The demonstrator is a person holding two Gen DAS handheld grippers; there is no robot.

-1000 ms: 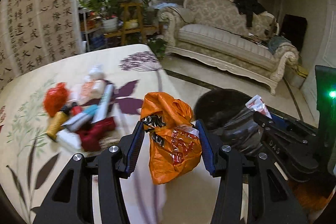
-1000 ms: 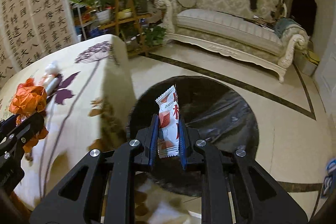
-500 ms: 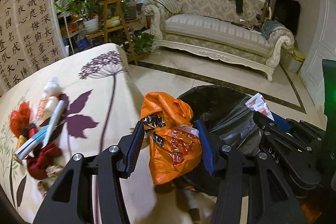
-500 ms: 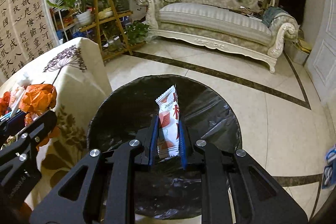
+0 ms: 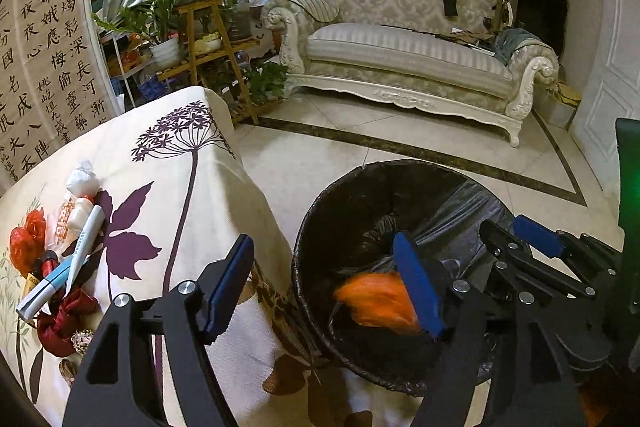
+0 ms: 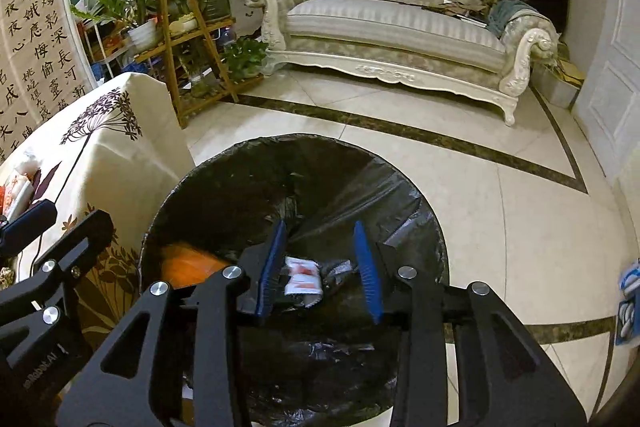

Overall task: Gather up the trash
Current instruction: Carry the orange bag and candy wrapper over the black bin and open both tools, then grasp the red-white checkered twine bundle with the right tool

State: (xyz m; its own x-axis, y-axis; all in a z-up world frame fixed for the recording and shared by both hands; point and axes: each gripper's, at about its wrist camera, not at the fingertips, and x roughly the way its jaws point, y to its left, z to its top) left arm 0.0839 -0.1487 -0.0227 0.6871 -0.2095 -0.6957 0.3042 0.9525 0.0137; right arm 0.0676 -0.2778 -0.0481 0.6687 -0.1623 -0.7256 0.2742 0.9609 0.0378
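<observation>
A round bin lined with a black bag (image 5: pixel 320 227) (image 6: pixel 248 163) stands on the floor beside the table. My left gripper (image 5: pixel 326 287) is open at the bin's left rim; the orange plastic bag (image 5: pixel 376 301) is blurred inside the bin, also in the right wrist view (image 6: pixel 192 263). My right gripper (image 6: pixel 320 267) is open over the bin, and the white and red snack wrapper (image 6: pixel 304 275) lies loose between its fingers, inside the bin. The right gripper shows in the left wrist view (image 5: pixel 524 235), open and empty.
The table with a floral cloth (image 5: pixel 180 187) stands left of the bin, with several items on it: a red bag (image 5: pixel 26 243), a white tube (image 5: pixel 86 243), a dark red cloth (image 5: pixel 66 319). A cream sofa (image 5: pixel 400 55) and a plant stand (image 5: pixel 204 39) are beyond.
Both grippers moved right from the table to over the bin and opened. The orange bag and the snack wrapper left the jaws and dropped into the bin.
</observation>
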